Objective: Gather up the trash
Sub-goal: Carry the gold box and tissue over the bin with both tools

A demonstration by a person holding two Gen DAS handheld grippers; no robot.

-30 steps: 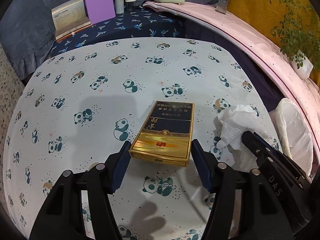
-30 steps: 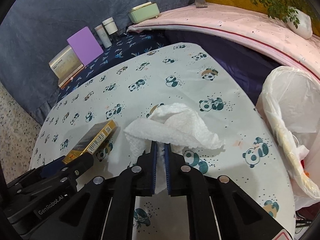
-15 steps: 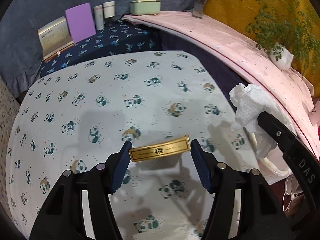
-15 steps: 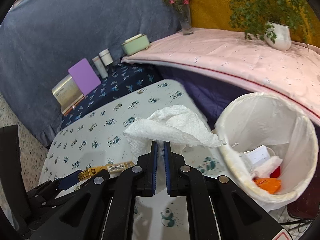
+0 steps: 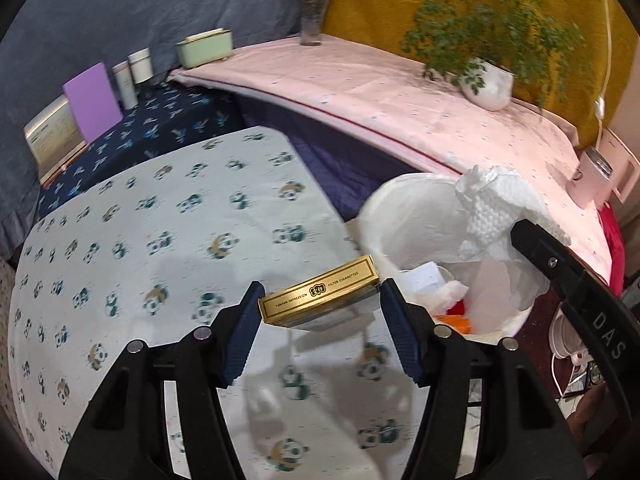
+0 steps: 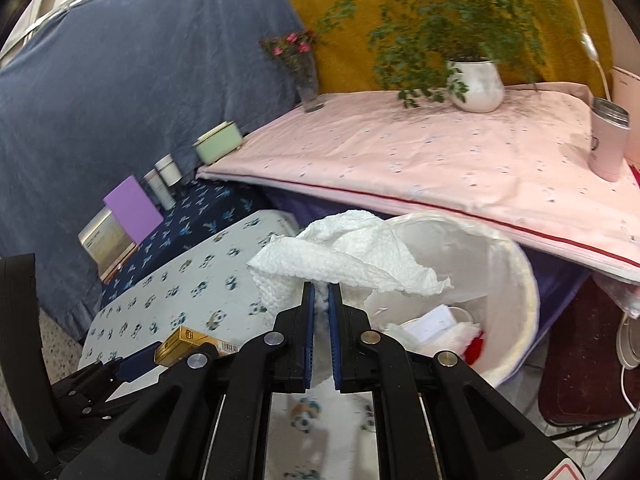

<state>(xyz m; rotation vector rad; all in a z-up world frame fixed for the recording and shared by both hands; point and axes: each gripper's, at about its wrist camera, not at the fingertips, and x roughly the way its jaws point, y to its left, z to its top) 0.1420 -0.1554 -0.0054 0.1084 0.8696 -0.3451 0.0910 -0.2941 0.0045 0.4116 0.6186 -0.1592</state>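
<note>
My left gripper is shut on a gold cigarette box and holds it in the air above the panda-print table, beside the bin. The box also shows in the right wrist view. My right gripper is shut on a crumpled white paper towel and holds it over the near rim of the white-lined trash bin. The towel and the bin also show in the left wrist view. The bin holds white paper and red and orange scraps.
The panda-print table lies below and to the left. A pink-covered surface behind the bin carries a potted plant, a flower vase and a pink tumbler. A purple card, jars and a green box stand at the back.
Both grippers moved right, off the table toward the bin. The cigarette box is lifted and now beside the bin's rim. The paper towel is now over the bin.
</note>
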